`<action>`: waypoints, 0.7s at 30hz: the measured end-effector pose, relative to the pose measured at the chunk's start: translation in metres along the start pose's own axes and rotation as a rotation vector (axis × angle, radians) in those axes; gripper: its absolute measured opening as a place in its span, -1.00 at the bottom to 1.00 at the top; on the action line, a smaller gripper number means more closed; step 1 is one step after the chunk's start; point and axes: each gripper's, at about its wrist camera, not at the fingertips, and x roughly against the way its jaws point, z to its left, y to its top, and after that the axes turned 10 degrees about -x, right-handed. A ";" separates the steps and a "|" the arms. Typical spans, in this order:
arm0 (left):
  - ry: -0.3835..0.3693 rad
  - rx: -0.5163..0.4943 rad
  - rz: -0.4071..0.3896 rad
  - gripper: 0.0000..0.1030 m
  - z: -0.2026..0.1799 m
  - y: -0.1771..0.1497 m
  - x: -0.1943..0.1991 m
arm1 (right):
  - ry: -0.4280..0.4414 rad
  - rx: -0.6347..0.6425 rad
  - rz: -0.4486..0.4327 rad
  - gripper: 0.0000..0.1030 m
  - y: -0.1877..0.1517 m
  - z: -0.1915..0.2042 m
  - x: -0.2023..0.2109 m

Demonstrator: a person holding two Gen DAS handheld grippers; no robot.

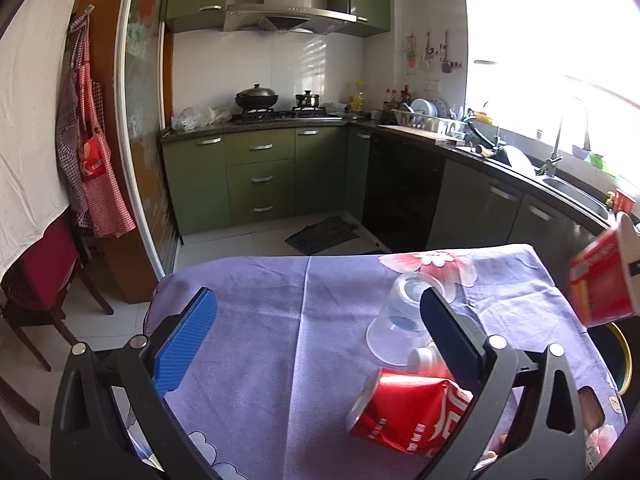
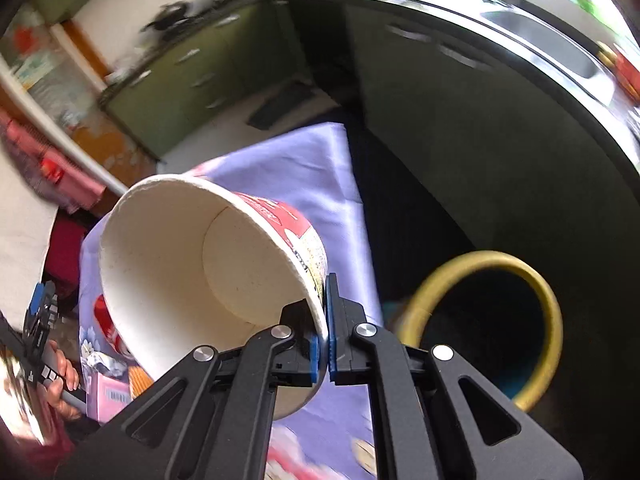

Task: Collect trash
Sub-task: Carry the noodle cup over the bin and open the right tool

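My right gripper (image 2: 322,332) is shut on the rim of an empty paper noodle cup (image 2: 188,264), red and white outside, held tilted in the air beside the table; the cup also shows in the left wrist view (image 1: 604,280). A dark bin with a yellow rim (image 2: 520,280) stands on the floor to the right, below the cup. My left gripper (image 1: 316,332) is open above the purple tablecloth (image 1: 280,320). A crushed red can (image 1: 404,416), an overturned clear plastic cup (image 1: 396,320) and a small white bottle (image 1: 424,356) lie near its right finger (image 1: 448,332).
A pink box and snack wrappers (image 2: 112,388) lie on the table's near side. Green kitchen cabinets (image 1: 256,176), a stove and a sink counter (image 1: 568,188) stand behind the table. A dark chair (image 1: 40,280) stands at the left.
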 end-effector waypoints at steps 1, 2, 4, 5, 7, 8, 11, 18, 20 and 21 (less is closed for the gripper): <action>-0.003 -0.001 -0.004 0.88 -0.001 0.001 0.001 | -0.018 -0.039 0.007 -0.92 0.000 -0.022 0.010; -0.004 -0.001 -0.006 0.88 -0.001 0.001 0.002 | -0.027 -0.073 0.012 -0.92 -0.001 -0.038 0.016; -0.008 -0.004 -0.010 0.88 -0.002 0.001 0.004 | -0.054 -0.153 0.030 -0.92 -0.003 -0.080 0.026; -0.008 -0.005 -0.012 0.88 -0.003 0.001 0.005 | -0.065 -0.175 0.035 -0.92 -0.003 -0.093 0.027; -0.012 -0.005 -0.014 0.88 -0.004 0.001 0.005 | -0.096 -0.233 0.057 -0.92 -0.008 -0.127 0.028; -0.015 -0.008 -0.013 0.88 -0.005 0.001 0.005 | -0.110 -0.253 0.066 -0.92 -0.009 -0.140 0.027; -0.015 -0.015 -0.010 0.88 -0.005 0.001 0.004 | -0.161 -0.311 0.101 -0.92 -0.015 -0.181 0.015; -0.019 -0.033 -0.012 0.88 -0.011 0.000 0.004 | -0.162 -0.394 0.203 -0.92 -0.027 -0.237 -0.045; -0.020 -0.040 -0.009 0.88 -0.015 0.000 0.003 | -0.161 -0.405 0.231 -0.92 -0.031 -0.245 -0.066; -0.019 -0.047 -0.008 0.88 -0.016 -0.001 0.002 | -0.164 -0.403 0.242 -0.92 -0.031 -0.245 -0.076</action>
